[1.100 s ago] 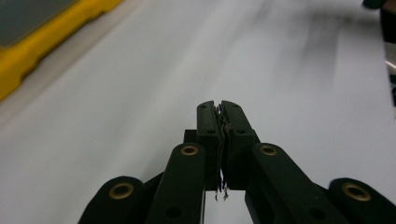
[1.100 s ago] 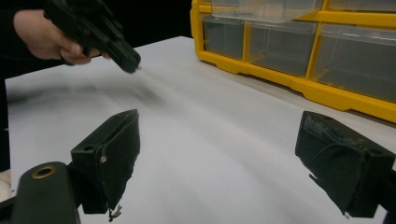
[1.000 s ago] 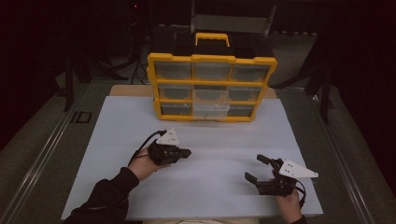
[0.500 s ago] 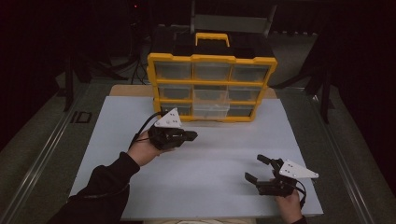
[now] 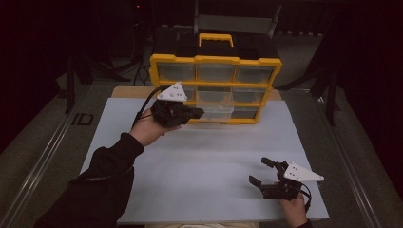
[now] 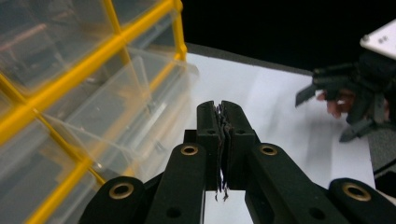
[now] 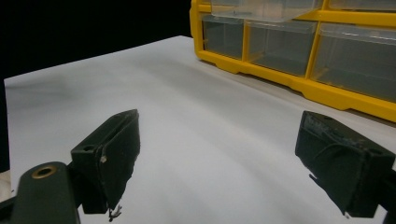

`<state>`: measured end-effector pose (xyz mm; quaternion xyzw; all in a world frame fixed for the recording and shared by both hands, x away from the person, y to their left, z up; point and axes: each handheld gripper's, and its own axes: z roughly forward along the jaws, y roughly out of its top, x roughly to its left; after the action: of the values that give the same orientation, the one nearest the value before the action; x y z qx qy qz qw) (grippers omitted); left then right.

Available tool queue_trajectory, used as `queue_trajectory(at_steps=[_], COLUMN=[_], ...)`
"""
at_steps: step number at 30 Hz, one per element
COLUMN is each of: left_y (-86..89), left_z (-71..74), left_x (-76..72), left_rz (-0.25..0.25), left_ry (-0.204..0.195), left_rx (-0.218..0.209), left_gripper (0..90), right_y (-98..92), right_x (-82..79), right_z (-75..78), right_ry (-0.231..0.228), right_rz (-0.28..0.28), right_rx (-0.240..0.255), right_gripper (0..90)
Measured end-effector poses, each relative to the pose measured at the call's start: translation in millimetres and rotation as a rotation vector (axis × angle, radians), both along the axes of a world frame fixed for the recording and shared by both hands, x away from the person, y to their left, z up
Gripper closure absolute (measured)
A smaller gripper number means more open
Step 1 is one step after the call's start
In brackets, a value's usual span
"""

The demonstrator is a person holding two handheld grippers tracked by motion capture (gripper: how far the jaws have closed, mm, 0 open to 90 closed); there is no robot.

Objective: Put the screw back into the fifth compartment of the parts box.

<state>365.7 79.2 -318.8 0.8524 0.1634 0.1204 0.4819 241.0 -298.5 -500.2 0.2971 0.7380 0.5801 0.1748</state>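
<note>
White tabletop [image 5: 199,171], dark room beyond

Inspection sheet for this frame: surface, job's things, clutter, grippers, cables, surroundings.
Surface: white table top, bare in the middle.
Job's things: yellow drawer cabinet at the far edge, three rows of clear drawers; one bottom-row drawer stands pulled out.
Clutter: nothing seen.
Grippers: left gripper raised in front of the cabinet's left side, jaws shut, nothing between them; right gripper low at the near right, jaws open, nothing between them.
Cables: black cable trails from the left gripper.
Surroundings: dark; stands and a frame behind.
</note>
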Motion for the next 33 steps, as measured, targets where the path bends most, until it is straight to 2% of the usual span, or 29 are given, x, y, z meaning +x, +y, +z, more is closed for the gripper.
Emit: queue_trajectory(at_steps=[6, 11, 19, 23, 26, 27, 28, 29, 33], left_y=[-9.2, -18.1, -31.2, -37.0, -40.8, -41.9, -42.7, -43.0, -40.4], left_z=[7.2, 5.8, -9.6, -19.5, -26.1, -27.7, -28.3, -28.2, -23.6], left_x=[19.5, 35.4, 56.2, 65.0, 71.2, 72.2, 72.7, 72.1, 69.0], left_rz=[0.028, 0.06, 0.125, 0.166, 0.194, 0.205, 0.206, 0.21, 0.221], left_ry=[0.006, 0.014, 0.048, 0.061, 0.082, 0.08, 0.086, 0.075, 0.077], left_rx=[-0.014, -0.015, -0.023, -0.01, 0.016, 0.016, 0.013, 0.016, 0.002], left_gripper=[88.6, 88.5, 88.4, 88.4, 88.0, 85.0, 78.1, 77.4, 68.6], right_y=[0.2, -0.2, -1.0, -0.9, -1.3, -1.5, -1.6, -1.9, -3.0], right_x=[0.1, 0.2, -0.2, 0.0, -0.2, -0.2, -0.3, -0.3, -0.9], right_z=[0.0, -0.2, -0.1, -0.2, -0.1, -0.2, -0.2, -0.1, 0.3], right_ry=[0.0, 0.0, 0.001, 0.001, 0.001, 0.002, 0.002, 0.002, 0.001], right_rz=[0.0, 0.0, 0.001, 0.003, 0.002, 0.002, 0.002, 0.003, 0.0], right_rx=[-0.001, 0.002, 0.005, 0.005, 0.006, 0.007, 0.007, 0.007, 0.012], right_gripper=[13.9, 14.0, 13.9, 14.0, 14.0, 13.9, 13.9, 14.0, 14.0])
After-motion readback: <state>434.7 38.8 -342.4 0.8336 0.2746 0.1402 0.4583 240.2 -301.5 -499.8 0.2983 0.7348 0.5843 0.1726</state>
